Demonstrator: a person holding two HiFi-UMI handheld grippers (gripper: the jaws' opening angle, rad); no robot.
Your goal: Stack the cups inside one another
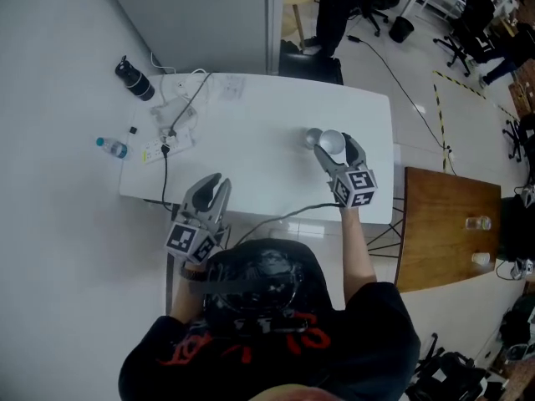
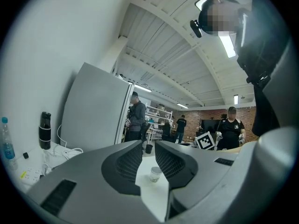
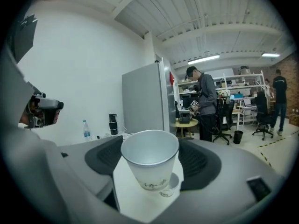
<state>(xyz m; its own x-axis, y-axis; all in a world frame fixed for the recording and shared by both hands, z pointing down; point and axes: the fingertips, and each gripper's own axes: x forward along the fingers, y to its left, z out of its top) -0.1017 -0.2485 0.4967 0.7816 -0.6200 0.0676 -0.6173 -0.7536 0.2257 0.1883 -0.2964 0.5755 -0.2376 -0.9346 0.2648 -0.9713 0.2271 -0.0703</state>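
Note:
My right gripper (image 1: 337, 147) is shut on a white paper cup (image 1: 333, 142), held upright and lifted off the white table (image 1: 251, 149). In the right gripper view this cup (image 3: 149, 157) fills the space between the jaws, its open mouth up. A second, similar cup (image 1: 312, 138) stands on the table just beside and below it, and its rim (image 3: 170, 185) peeks out under the held cup. My left gripper (image 1: 214, 189) hovers at the table's near left edge, shut with nothing in it. The left gripper view (image 2: 148, 161) shows the standing cup (image 2: 155, 173) far ahead through the narrow slit.
A black bottle (image 1: 134, 79), a water bottle (image 1: 111, 147) and a power strip with cables (image 1: 171, 130) lie at the table's far left. A wooden table (image 1: 447, 224) stands to the right. A grey cabinet (image 1: 209, 15) stands behind the table; people stand beyond it.

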